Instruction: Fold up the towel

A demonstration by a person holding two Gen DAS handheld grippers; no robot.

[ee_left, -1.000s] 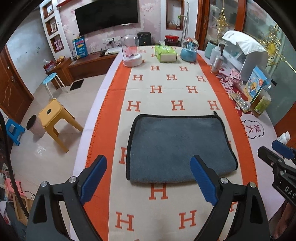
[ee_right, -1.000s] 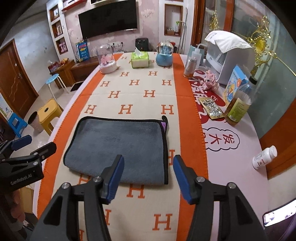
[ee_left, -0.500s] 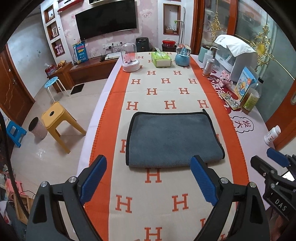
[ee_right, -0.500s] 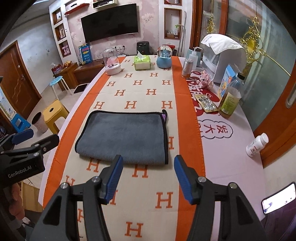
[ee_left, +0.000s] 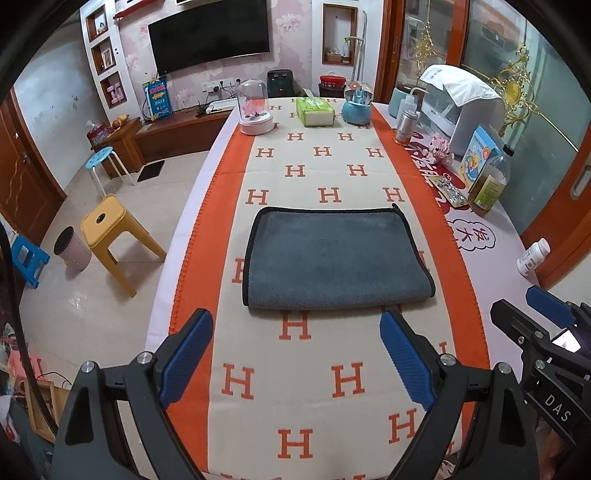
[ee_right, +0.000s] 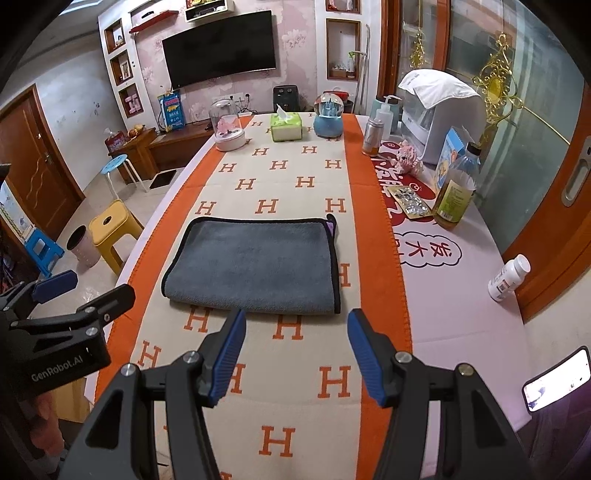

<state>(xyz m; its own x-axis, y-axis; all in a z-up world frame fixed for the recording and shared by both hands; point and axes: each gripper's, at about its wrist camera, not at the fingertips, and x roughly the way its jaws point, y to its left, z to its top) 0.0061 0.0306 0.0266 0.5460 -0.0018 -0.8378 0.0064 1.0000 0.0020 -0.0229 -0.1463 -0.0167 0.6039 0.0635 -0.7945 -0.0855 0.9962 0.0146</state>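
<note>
Counts only. One grey towel (ee_left: 334, 258) on the bench (ee_left: 491, 280), folded over; one orange-and-cream runner (ee_left: 325, 369) under it. Two claws: left claw (ee_left: 295, 350), right claw (ee_right: 295, 350). At the bench's far end: one glass dome (ee_left: 255, 107), one green tissue box (ee_left: 314, 110), one blue snow globe (ee_left: 356, 105). Along the right side: one metal can (ee_left: 404, 127), one pink toy (ee_left: 439, 146), one oil bottle (ee_left: 489, 181), one blister pack (ee_left: 448, 190), one white pill bottle (ee_left: 532, 256). On the floor: four stools, namely one yellow (ee_left: 110, 236), one round blue (ee_left: 101, 158), two low blue ones (ee_right: 44, 251); one bin (ee_left: 72, 245). One television (ee_left: 208, 35) on the wall
</note>
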